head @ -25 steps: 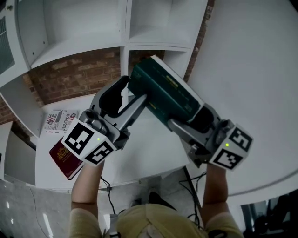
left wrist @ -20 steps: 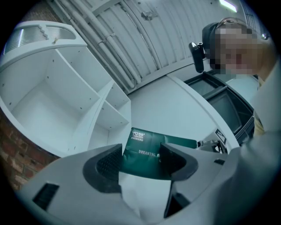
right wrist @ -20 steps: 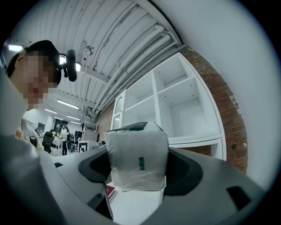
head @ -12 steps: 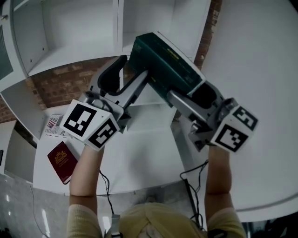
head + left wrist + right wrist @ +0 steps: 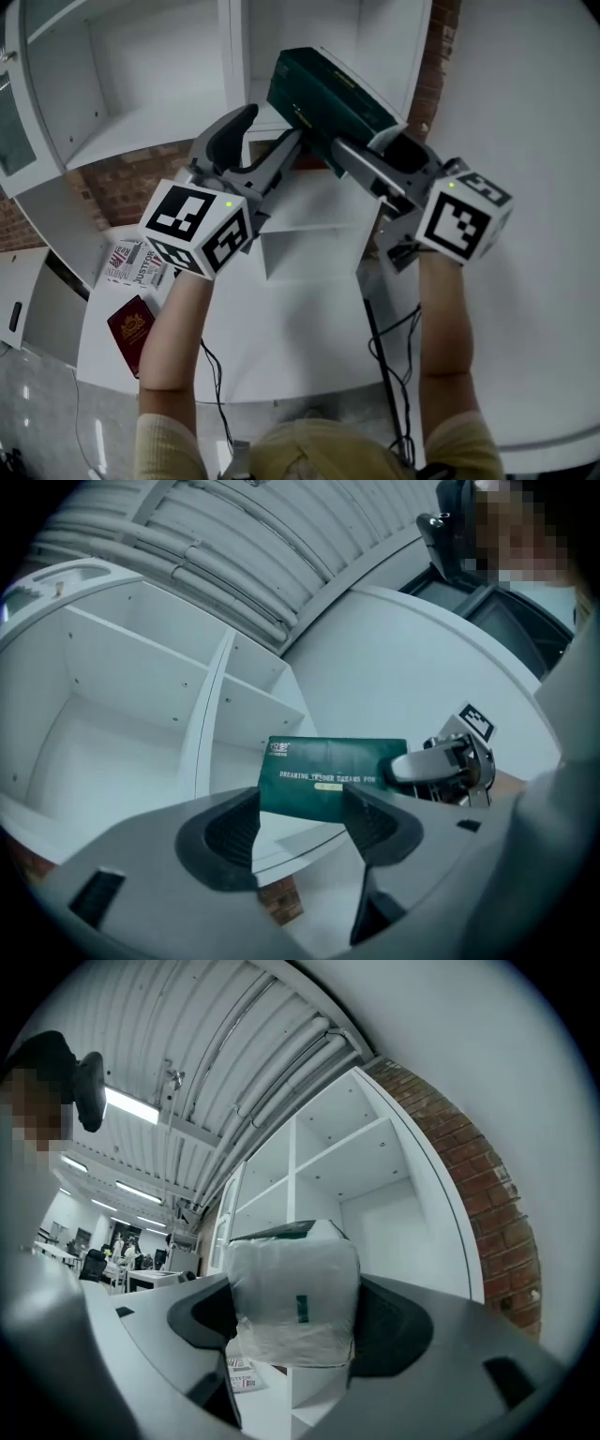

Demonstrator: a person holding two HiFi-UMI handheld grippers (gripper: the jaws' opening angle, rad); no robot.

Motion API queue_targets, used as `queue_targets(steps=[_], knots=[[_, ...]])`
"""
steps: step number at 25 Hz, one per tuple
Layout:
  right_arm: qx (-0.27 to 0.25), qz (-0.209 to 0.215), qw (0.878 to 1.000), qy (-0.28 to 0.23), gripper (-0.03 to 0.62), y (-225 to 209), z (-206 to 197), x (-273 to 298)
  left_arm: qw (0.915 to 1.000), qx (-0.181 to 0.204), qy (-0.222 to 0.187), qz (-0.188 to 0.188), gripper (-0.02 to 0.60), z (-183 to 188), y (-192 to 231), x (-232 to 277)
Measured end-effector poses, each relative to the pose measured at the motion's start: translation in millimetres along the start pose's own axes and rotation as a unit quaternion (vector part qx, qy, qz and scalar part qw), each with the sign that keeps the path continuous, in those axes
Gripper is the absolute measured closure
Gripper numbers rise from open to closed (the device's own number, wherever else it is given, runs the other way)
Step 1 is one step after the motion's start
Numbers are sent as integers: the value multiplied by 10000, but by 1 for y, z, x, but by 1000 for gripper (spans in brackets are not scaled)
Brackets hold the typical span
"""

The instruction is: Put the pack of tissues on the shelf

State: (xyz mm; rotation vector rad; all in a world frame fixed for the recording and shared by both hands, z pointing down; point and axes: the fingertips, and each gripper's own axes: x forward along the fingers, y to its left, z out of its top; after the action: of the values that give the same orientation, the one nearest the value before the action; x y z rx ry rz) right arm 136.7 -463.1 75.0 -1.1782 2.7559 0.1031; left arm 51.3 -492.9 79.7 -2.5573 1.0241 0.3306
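Note:
The pack of tissues (image 5: 328, 98) is a dark green block with a white end (image 5: 292, 1302). It hangs tilted in the air in front of the white shelf (image 5: 155, 112), level with its upper compartments. My right gripper (image 5: 373, 148) is shut on the pack's white end, with a pad on each side. My left gripper (image 5: 272, 131) stands open just left of the pack. In the left gripper view the pack's green face (image 5: 328, 778) lies beyond those open jaw tips, and the shelf compartments (image 5: 122, 714) open behind it.
A red passport-like booklet (image 5: 131, 328) and a printed leaflet (image 5: 136, 264) lie on the white table (image 5: 300, 328) at the left. A dark cable (image 5: 375, 328) runs along the table's right edge. A brick wall (image 5: 127, 183) shows behind the shelf, and a white wall (image 5: 525, 112) stands at the right.
Both grippers have risen and moved toward the shelf, carrying the pack from table height up to the upper compartments. The grip on the pack is unchanged.

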Motion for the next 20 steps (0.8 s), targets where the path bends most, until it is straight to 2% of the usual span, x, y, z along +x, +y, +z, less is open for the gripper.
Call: queue_targets(steps=[4, 14, 20], knots=[[-71, -82, 9998, 162, 256, -25, 3, 39, 9997, -15, 84, 223, 307, -8, 26, 2], [-189, -523, 9971, 526, 256, -50, -7, 64, 9982, 264, 105, 523, 307, 0, 22, -27], [-238, -762, 9926, 920, 256, -66, -11, 97, 9977, 200, 137, 633, 307, 0, 34, -39]])
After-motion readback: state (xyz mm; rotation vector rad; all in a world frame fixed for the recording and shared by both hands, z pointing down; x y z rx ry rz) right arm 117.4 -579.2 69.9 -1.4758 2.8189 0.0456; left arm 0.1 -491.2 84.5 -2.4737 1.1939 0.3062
